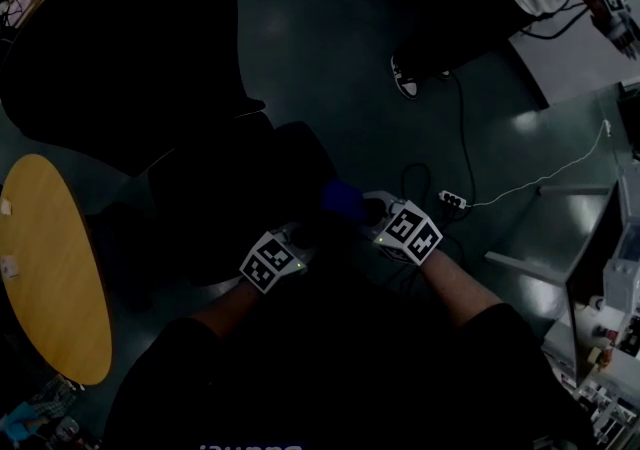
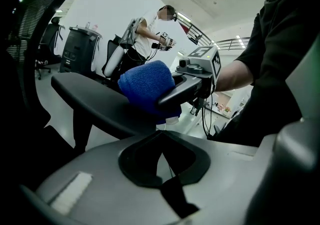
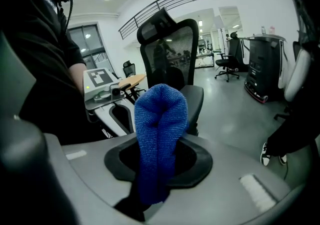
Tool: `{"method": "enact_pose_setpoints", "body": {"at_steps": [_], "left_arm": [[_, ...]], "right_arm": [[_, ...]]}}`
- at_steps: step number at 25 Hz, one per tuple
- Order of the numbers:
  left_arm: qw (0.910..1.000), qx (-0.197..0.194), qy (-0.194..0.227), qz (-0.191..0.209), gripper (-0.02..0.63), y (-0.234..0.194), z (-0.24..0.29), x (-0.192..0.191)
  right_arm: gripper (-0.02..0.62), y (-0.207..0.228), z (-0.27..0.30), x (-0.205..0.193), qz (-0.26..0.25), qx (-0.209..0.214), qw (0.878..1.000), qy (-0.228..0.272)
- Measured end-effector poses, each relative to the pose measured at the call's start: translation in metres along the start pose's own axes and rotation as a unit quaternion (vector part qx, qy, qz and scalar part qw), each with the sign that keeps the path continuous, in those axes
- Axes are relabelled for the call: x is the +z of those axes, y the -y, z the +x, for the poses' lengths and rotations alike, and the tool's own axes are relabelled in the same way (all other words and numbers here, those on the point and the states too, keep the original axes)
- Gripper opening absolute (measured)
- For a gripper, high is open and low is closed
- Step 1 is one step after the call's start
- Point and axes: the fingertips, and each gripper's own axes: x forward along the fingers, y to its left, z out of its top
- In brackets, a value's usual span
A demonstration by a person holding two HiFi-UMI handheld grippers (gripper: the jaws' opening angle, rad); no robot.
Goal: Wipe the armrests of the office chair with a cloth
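Left gripper (image 1: 303, 235), right gripper (image 1: 366, 206): two!
One cloth (image 3: 160, 134) in the right jaws, one office chair (image 3: 167, 44) ahead (at least two more beyond).

I read the blue cloth (image 3: 160, 134) as coarse, looped terry. The black chair armrest (image 2: 92, 103) looks like smooth matt plastic, and the black chair backrest (image 3: 172, 54) is open mesh. The grey floor (image 3: 235, 114) is glossy. The round yellow surface (image 1: 50, 268) looks like smooth wood.

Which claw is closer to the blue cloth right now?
Right. The right claw is shut on the blue cloth, holding it against the armrest. The left claw is apart from the cloth, shut on nothing and pointing at it across the armrest.
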Motion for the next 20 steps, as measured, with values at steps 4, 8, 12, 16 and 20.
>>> {"method": "enact_pose_setpoints", "body": {"at_steps": [4, 8, 12, 16, 20], "left_arm": [[1.0000, -0.003, 0.001, 0.003, 0.018, 0.001, 0.000, 0.001], [1.0000, -0.004, 0.003, 0.005, 0.018, 0.002, -0.002, 0.001], [1.0000, 0.003, 0.003, 0.007, 0.018, 0.003, -0.004, 0.000], [0.9996, 0.010, 0.025, 0.007, 0.018, 0.007, -0.010, 0.008], [0.9990, 0.014, 0.041, 0.009, 0.018, 0.010, -0.025, 0.017]], "right_arm": [[0.110, -0.011, -0.003, -0.003, 0.009, -0.005, 1.000, 0.000], [0.110, -0.021, -0.004, -0.005, 0.020, -0.009, 1.000, 0.004], [0.110, -0.035, -0.003, -0.008, 0.022, -0.009, 1.000, 0.004], [0.110, -0.039, -0.006, -0.006, 0.027, -0.011, 0.999, 0.016], [0.110, -0.039, -0.008, 0.004, 0.040, -0.015, 0.998, 0.039]]}}
